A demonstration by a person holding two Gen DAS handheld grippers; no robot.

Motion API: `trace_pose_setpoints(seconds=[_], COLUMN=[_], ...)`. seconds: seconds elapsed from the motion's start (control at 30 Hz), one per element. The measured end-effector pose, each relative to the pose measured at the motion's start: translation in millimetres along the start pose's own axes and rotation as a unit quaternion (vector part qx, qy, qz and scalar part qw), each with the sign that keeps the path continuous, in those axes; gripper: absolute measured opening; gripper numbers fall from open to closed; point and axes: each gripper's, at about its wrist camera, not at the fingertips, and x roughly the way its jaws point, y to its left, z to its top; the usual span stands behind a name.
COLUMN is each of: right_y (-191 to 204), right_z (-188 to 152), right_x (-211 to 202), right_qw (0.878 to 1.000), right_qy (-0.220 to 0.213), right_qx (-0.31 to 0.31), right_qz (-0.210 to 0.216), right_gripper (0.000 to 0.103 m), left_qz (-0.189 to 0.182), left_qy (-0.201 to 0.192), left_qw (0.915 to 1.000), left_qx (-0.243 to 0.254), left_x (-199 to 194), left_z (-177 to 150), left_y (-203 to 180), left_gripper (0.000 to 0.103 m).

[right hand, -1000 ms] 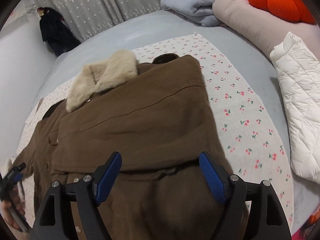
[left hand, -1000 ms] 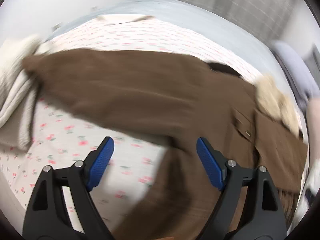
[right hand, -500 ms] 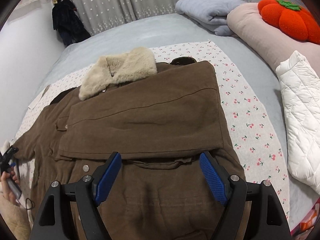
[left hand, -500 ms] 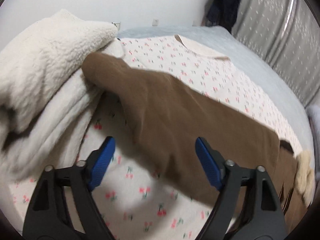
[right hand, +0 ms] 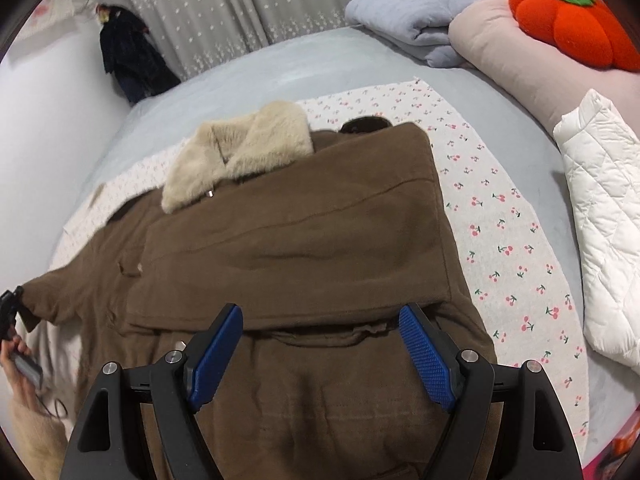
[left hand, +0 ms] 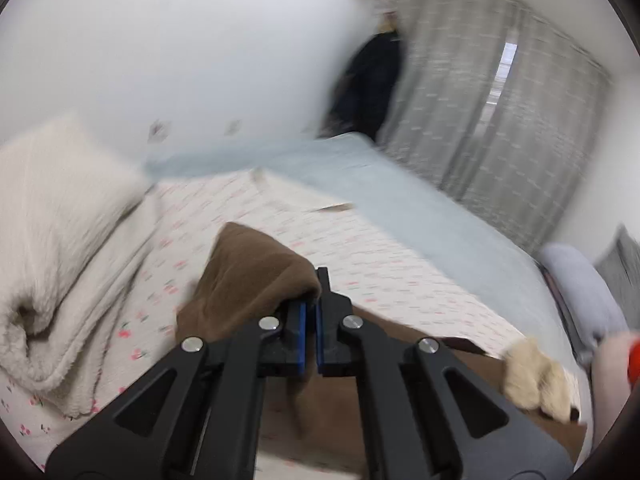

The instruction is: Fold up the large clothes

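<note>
A large brown coat (right hand: 304, 248) with a cream fur collar (right hand: 240, 156) lies on a cherry-print sheet (right hand: 508, 248) on the bed, its right sleeve folded across the body. My left gripper (left hand: 311, 312) is shut on the end of the coat's left sleeve (left hand: 248, 276), lifted off the sheet; it shows at the far left of the right wrist view (right hand: 10, 308). My right gripper (right hand: 320, 344) is open and empty, hovering over the coat's lower middle.
A cream fleece blanket (left hand: 60, 260) lies left of the sleeve. A white quilted jacket (right hand: 600, 240), a pink pillow with an orange plush (right hand: 568, 20) and a grey folded blanket (right hand: 408, 20) are on the right. Curtains (right hand: 240, 0) and a wall lie beyond.
My left gripper has swung left to the sleeve end and closed on it, lifting it. My right gripper has stayed open over the coat, moving in slightly.
</note>
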Motion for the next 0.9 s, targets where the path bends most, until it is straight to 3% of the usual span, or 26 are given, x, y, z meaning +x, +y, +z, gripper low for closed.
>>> trace_pose_setpoints(seconds=[0.2,0.33,0.43,0.5,0.67,0.7,0.77,0.8,0.87,0.9], right_y=[1.0,-4.6,-8.2,-10.1,-13.8,-14.9,-16.6,-17.0,-16.5,-14.6], right_z=[6.2,8.0,8.9,9.0,8.0,7.6,6.6,5.9,5.0,4.6], right_x=[-3.7,1.8,7.8,10.9,17.2,18.7,23.3,25.4,27.8,28.0], right_qw=[0.998,0.997,0.997,0.996,0.996,0.996,0.995,0.995,0.995,0.995], right_qy=[-0.006,-0.003,0.0,0.003,0.008,0.009,0.015,0.019,0.023,0.023], right_qx=[0.015,0.033,0.045,0.05,0.055,0.056,0.06,0.063,0.066,0.064], right_qz=[0.057,0.069,0.069,0.075,0.075,0.074,0.073,0.073,0.072,0.071], right_gripper=[0.082,0.082,0.082,0.082,0.082,0.082,0.082,0.082,0.082,0.082], left_qz=[-0.1,-0.18,-0.241,-0.278,-0.299,-0.306,-0.294,-0.288,-0.296,-0.297], left_qy=[0.011,0.05,0.096,0.137,0.243,0.29,0.361,0.371,0.352,0.354], left_qw=[0.9914,0.9713,0.9454,0.9223,0.8808,0.8634,0.8353,0.8295,0.8343,0.834], left_qx=[0.083,0.147,0.198,0.231,0.275,0.277,0.292,0.302,0.304,0.301], left_x=[-35.3,-52.7,-59.5,-62.4,-50.2,-38.1,-20.2,-18.5,-26.0,-33.4], left_z=[-9.7,-41.3,-79.4,-112.9,-185.2,-203.9,-237.4,-247.3,-244.1,-237.7], left_y=[-101.8,-173.0,-223.5,-254.1,-281.7,-281.1,-276.9,-272.8,-266.7,-263.7], left_gripper=[0.004,0.004,0.005,0.005,0.008,0.013,0.013,0.013,0.015,0.028])
